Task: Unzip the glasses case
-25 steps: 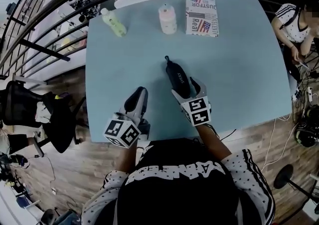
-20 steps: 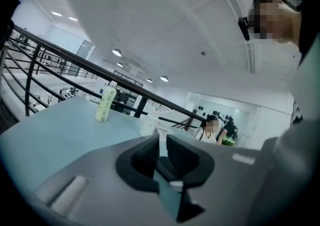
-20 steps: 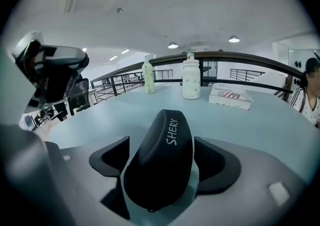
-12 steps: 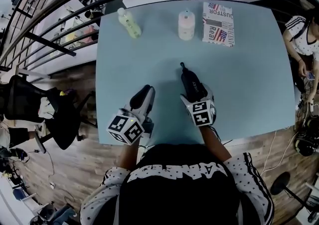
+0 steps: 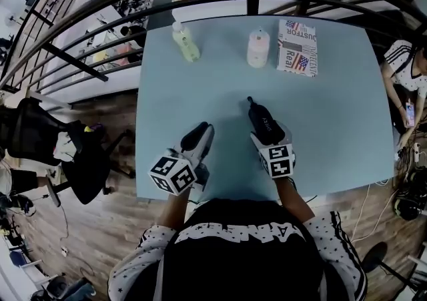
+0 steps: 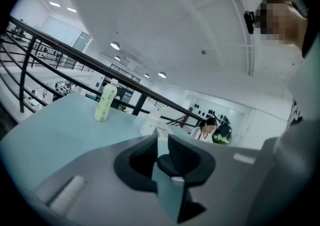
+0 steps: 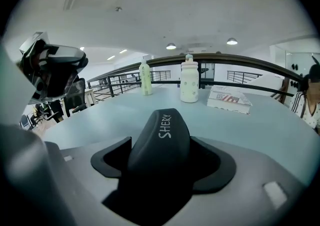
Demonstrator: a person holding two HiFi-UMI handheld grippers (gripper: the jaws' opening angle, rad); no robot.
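Note:
A black glasses case (image 5: 262,118) with white lettering lies on the pale blue table (image 5: 333,113), its narrow end pointing away from me. My right gripper (image 5: 270,133) holds its near end. In the right gripper view the case (image 7: 161,142) fills the gap of the right gripper (image 7: 162,162), and both pads touch its sides. These jaws have just been closing with the case between them. My left gripper (image 5: 200,134) hovers over the table to the left of the case, apart from it. In its own view the left gripper (image 6: 161,157) has nothing between its jaws, which stand almost together.
At the table's far edge stand a green bottle (image 5: 185,42), a pale bottle (image 5: 258,49) and a printed box (image 5: 297,47). A dark railing curves behind the table. A person (image 5: 403,66) sits beyond the right edge. The near table edge lies just below both grippers.
The head view has shifted, so the table sits lower and further right in the picture. My left gripper has moved a little across the table. The right gripper stays around the case.

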